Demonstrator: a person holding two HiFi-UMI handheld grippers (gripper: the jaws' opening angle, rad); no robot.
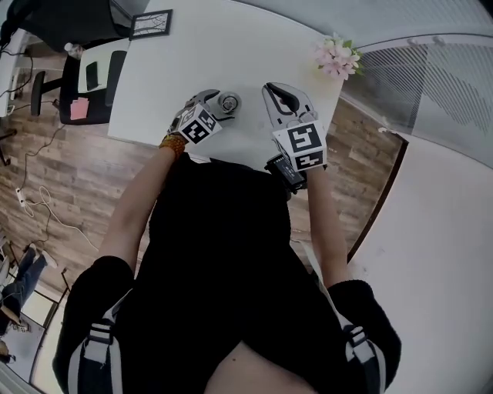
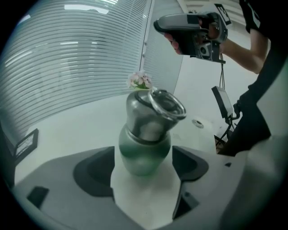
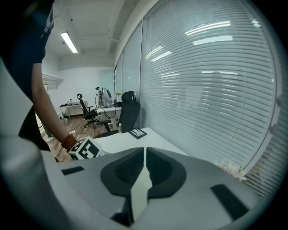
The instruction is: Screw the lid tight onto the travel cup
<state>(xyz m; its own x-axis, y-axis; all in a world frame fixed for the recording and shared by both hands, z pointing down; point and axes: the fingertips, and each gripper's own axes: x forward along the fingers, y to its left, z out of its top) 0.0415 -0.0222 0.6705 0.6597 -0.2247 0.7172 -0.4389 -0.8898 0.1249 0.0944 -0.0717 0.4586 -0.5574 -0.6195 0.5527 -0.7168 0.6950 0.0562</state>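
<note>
Cup (image 2: 145, 143) stands on the white table (image 2: 81, 130), green below and steel above, right between the left gripper's (image 1: 212, 103) jaws. Those jaws are spread wide, pads clear of it on both sides, so nothing is gripped yet. Lid (image 2: 167, 104) sits on top as a clear ring and looks tilted; whether its thread has caught, I can't tell. Over to the right gripper (image 3: 144, 155): jaws pressed together, nothing in them, held up off the table beside the cup.

So this looks like early going. The cup is lined up for a hold, but the clamp on the body isn't made. The twist that seats the lid appears to be all ahead, and the right gripper would have to open before it could take the lid.

The count: one cup, one lid, two grippers. Also one small round disc (image 2: 198, 122) lying apart on the table, one bunch of flowers (image 1: 337, 55) at the far corner, and one picture frame (image 1: 150, 23).
</note>
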